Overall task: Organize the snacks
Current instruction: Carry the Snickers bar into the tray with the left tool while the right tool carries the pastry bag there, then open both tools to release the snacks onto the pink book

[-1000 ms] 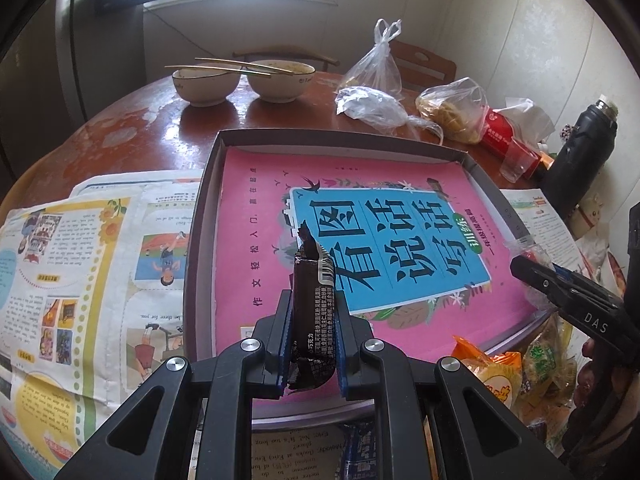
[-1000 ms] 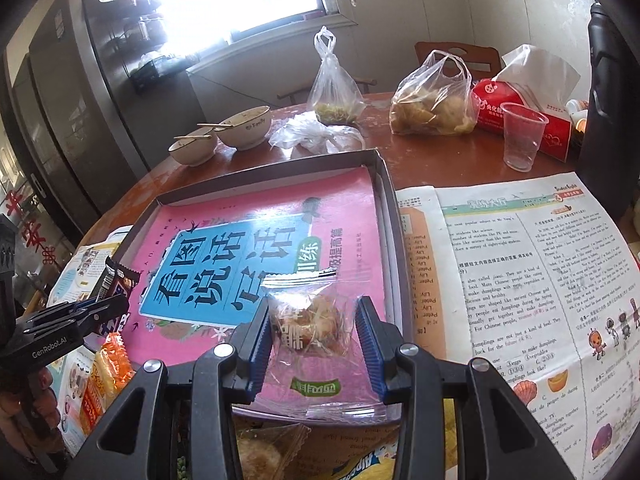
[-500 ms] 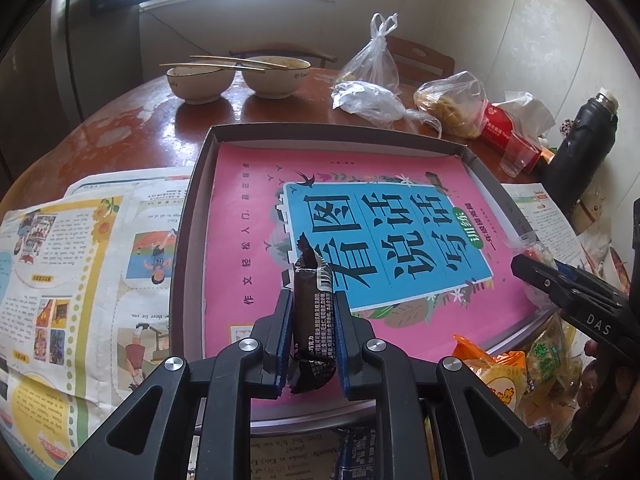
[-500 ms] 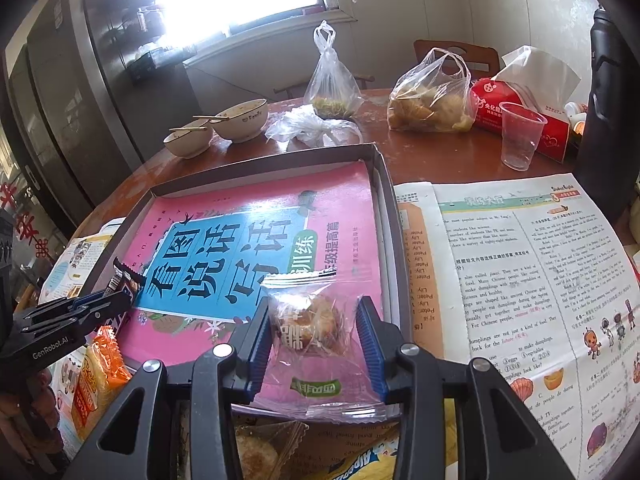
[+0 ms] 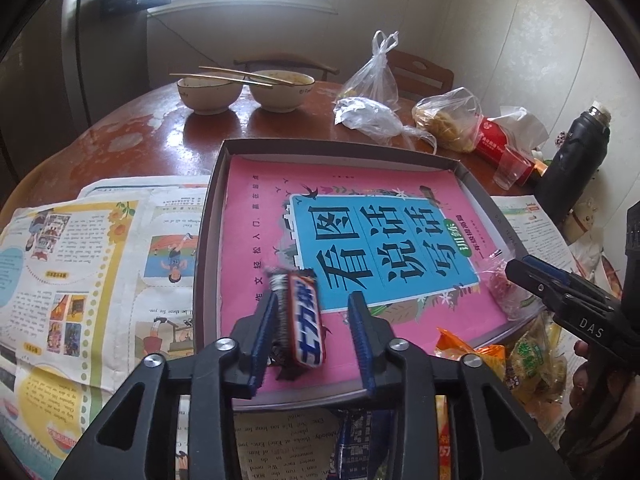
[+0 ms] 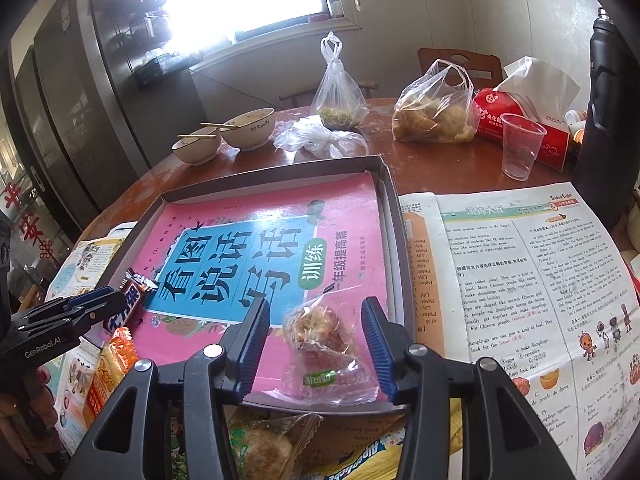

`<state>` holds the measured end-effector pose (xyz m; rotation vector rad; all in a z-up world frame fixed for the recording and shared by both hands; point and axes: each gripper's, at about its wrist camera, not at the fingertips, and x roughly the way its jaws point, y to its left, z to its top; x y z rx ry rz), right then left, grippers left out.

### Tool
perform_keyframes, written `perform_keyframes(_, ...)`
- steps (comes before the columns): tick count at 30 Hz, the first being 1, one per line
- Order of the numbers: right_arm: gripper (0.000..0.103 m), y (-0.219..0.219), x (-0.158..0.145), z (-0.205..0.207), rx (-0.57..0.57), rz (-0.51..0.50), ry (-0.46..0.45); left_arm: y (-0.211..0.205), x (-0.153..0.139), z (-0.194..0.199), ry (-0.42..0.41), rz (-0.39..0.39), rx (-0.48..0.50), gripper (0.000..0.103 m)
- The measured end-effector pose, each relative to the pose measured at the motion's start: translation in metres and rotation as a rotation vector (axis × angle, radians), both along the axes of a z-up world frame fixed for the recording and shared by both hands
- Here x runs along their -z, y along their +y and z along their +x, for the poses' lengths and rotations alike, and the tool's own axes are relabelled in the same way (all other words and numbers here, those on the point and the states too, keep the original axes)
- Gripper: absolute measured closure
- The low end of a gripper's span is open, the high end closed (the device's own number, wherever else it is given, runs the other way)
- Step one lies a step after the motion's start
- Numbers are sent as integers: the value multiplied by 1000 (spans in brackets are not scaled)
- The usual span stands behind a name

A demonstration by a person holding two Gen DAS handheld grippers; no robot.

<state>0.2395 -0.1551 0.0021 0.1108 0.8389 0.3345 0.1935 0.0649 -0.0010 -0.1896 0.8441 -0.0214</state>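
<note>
A shallow grey box (image 5: 212, 208) lined with a pink and blue book cover lies on the round table; it also shows in the right wrist view (image 6: 394, 216). My left gripper (image 5: 314, 302) is open; a brown chocolate bar (image 5: 306, 320) lies loose between its fingers, leaning on the left one, over the box's near left part. My right gripper (image 6: 316, 314) is open around a clear-wrapped pastry (image 6: 324, 340) resting on the box's near right corner. The bar (image 6: 130, 298) and the left gripper (image 6: 86, 306) also show in the right wrist view.
Loose snack packets (image 6: 108, 368) lie at the table's near edge, with one pastry (image 6: 256, 448) under my right gripper. Newspapers (image 6: 520, 280) flank the box. Two bowls (image 5: 244, 90) with chopsticks, plastic bags (image 6: 432, 112), a cup (image 6: 520, 146), a tissue pack and a black flask (image 5: 572, 152) stand behind.
Both grippers have opened. The chocolate bar has dropped from the left grip and turned label-up; the pastry has been let go onto the box's near right corner.
</note>
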Motion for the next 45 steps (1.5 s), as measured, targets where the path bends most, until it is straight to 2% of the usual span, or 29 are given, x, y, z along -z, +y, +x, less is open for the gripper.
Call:
perform_keyframes(8, 51, 0, -15, -11, -5, 13, -38, 0, -15, -15, -44, -20, 0, 44)
perform_keyframes(17, 45, -6, -33, -25, 0, 20, -73, -8, -30, -36, -81, -37, 24, 39)
perform_keyframes(22, 42, -9, -44, -35, 1, 26, -98, -12, -36, -47, -95, -36, 38, 37)
perform_keyframes(34, 41, -10, -57, -58, -25, 21, -121, -17, -51, -68, -126, -35, 53, 35)
perform_keyframes(45, 41, -12, -63, -76, -49, 29, -127, -25, -52, -82, -118, -19, 71, 35)
